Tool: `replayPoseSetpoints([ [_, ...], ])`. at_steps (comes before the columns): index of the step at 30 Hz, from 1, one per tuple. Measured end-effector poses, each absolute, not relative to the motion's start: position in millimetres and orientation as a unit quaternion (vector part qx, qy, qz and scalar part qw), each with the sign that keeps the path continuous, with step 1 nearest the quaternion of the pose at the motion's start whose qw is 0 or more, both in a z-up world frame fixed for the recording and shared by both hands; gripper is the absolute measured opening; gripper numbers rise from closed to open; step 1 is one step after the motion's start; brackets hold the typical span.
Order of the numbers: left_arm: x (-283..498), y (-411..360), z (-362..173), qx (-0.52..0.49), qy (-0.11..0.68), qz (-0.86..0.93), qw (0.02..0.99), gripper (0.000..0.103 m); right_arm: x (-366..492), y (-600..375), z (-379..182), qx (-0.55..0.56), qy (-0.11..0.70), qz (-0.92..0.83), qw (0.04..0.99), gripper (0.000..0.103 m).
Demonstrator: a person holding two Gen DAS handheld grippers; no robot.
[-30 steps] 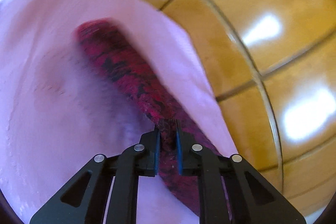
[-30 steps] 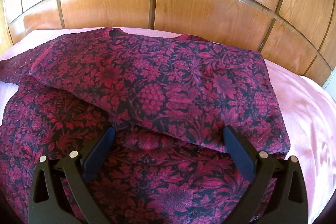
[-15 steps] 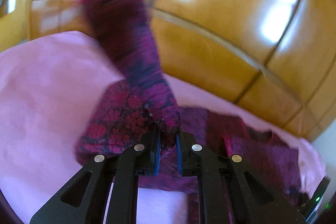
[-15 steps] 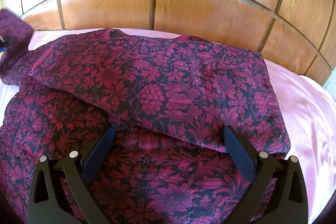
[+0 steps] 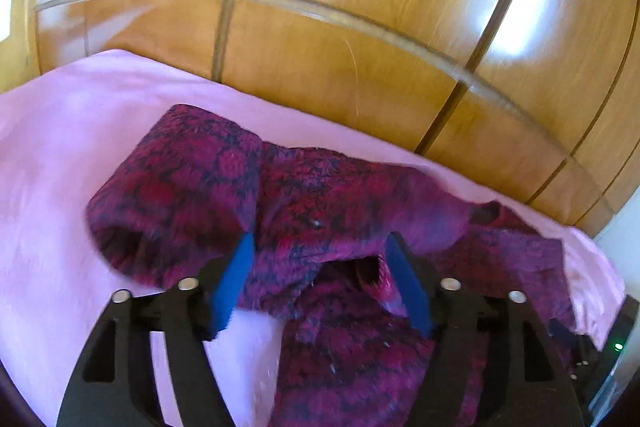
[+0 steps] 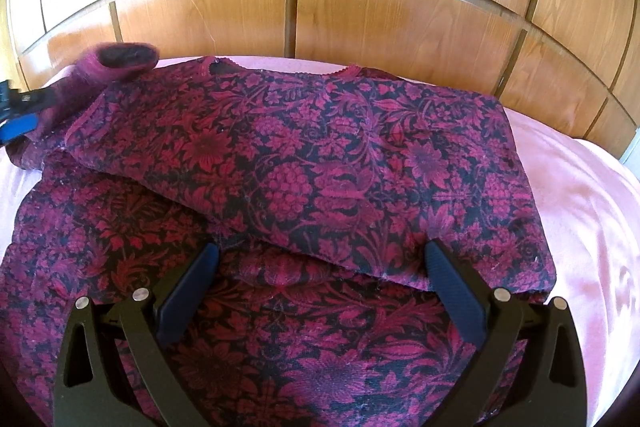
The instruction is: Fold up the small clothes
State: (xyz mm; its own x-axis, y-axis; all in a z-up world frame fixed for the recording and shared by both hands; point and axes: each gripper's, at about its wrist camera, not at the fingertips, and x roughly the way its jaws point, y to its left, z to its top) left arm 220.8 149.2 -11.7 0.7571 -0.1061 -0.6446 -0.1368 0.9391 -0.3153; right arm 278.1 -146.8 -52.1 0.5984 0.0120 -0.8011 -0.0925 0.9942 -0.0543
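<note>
A magenta-and-black floral top point(image 6: 304, 163) lies on the pink bedsheet point(image 6: 592, 227) with its upper half folded over the lower. My right gripper point(image 6: 320, 251) hangs open just above the fold's edge, gripping nothing. In the left wrist view, my left gripper point(image 5: 320, 241) has its jaws opening. The sleeve point(image 5: 176, 187) lies bunched on the top's left side, and loose cloth sits between the blue pads point(image 5: 234, 279) without being pressed. The right wrist view shows the sleeve's cuff point(image 6: 124, 57) raised at far left beside the left gripper point(image 6: 16, 123).
A glossy wood-panelled wall point(image 6: 360, 7) runs right behind the bed. Bare pink sheet point(image 5: 60, 167) stretches to the left of the top. A dark device with a green light point(image 5: 618, 347) sits at the right edge of the left wrist view.
My left gripper swung the sleeve up and across onto the top, rolling as it went, then parted its jaws and let go. The right gripper and the folded body stayed still.
</note>
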Motion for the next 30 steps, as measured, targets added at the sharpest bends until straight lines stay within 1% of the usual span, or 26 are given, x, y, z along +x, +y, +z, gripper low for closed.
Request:
replayPoseSetpoints([
  [2,204.7,150.1,-13.2,-0.175,0.338,0.05,0.923,0.069,279.2,-149.3,-48.1,-0.037,0.446,0.034,0.893,0.101],
  [3,204.5,147.8,-17.2,-0.165,0.345,0.08,0.921,0.069,279.4,-150.0,-42.8,-0.031,0.441,0.035,0.896,0.099],
  [5,199.3,148.6,-29.9,-0.169,0.365,0.106,0.909,0.069,280.3,-149.1,-26.5,-0.001,0.426,0.05,0.904,0.087],
  [6,199.4,150.0,-36.1,-0.181,0.377,0.102,0.903,0.069,281.9,-146.9,-18.4,0.02,0.421,0.066,0.904,0.086],
  [8,199.5,155.8,-52.2,-0.212,0.397,0.104,0.887,0.069,288.9,-137.3,-3.6,0.059,0.416,0.108,0.901,0.079],
  [9,199.9,157.5,-54.1,-0.218,0.397,0.105,0.885,0.069,293.5,-130.3,0.9,0.071,0.417,0.127,0.897,0.077],
  [11,201.9,162.1,-58.6,-0.229,0.396,0.109,0.883,0.069,308.8,-111.1,7.5,0.098,0.429,0.173,0.881,0.069],
  [12,203.7,165.5,-59.9,-0.234,0.394,0.112,0.882,0.069,316.8,-103.2,7.6,0.111,0.437,0.189,0.872,0.067],
  [14,207.9,167.8,-61.0,-0.232,0.391,0.12,0.882,0.069,333.7,-85.6,3.4,0.138,0.455,0.211,0.854,0.059],
  [15,207.8,168.6,-62.6,-0.227,0.391,0.124,0.883,0.07,345.1,-75.3,-1.5,0.15,0.466,0.218,0.844,0.058],
  [18,213.8,162.5,-70.2,-0.216,0.391,0.13,0.885,0.075,379.4,-50.4,-22.6,0.166,0.505,0.218,0.818,0.052],
  [20,218.8,158.9,-71.8,-0.206,0.394,0.13,0.886,0.079,394.5,-41.4,-38.9,0.182,0.527,0.211,0.803,0.045],
  [21,220.9,158.3,-72.5,-0.206,0.393,0.13,0.887,0.079,398.8,-38.9,-43.3,0.187,0.532,0.209,0.799,0.043],
  [22,220.7,158.8,-73.7,-0.208,0.391,0.129,0.887,0.079,402.2,-34.2,-47.0,0.189,0.534,0.209,0.797,0.037],
  [23,221.7,158.6,-74.5,-0.209,0.39,0.129,0.888,0.079,404.7,-29.8,-49.0,0.189,0.535,0.21,0.796,0.026],
  [25,221.1,158.8,-74.8,-0.209,0.388,0.129,0.888,0.079,405.6,-18.9,-47.0,0.172,0.536,0.211,0.799,0.018],
  [26,220.2,160.0,-75.2,-0.212,0.386,0.128,0.889,0.079,404.1,-14.8,-42.0,0.158,0.53,0.213,0.806,0.011],
  [30,222.3,159.9,-75.9,-0.213,0.386,0.126,0.889,0.079,386.9,-13.6,-3.4,0.125,0.478,0.227,0.839,0.009],
])
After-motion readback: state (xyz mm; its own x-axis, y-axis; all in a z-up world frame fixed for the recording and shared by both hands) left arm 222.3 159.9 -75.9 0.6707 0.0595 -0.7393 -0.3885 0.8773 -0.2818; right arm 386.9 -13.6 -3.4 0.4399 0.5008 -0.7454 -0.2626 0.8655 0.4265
